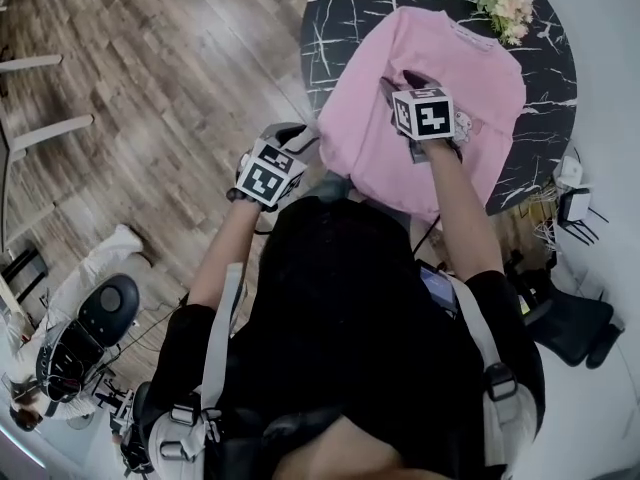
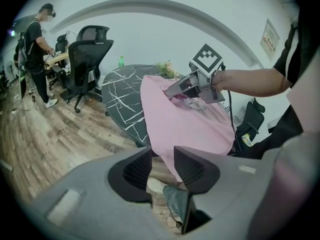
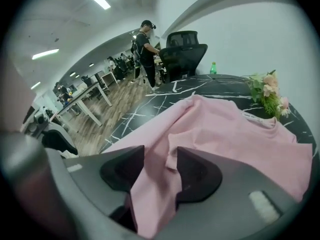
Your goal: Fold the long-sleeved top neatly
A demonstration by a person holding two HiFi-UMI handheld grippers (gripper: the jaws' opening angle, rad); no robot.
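At the round black table (image 1: 335, 28), the pink top (image 1: 480, 78) lies spread, its near hem hanging over the edge. The right gripper (image 3: 160, 165) pinches a fold; the left gripper (image 2: 162, 166) waits beside the hem, jaws apart, empty. A one-sided pull could drag it off. Flowers (image 1: 508, 3) crowd the far rim.

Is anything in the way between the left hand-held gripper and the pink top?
No, nothing visible. The left hand-held gripper is open and empty, and the pink top hangs off the table just past its jaws.
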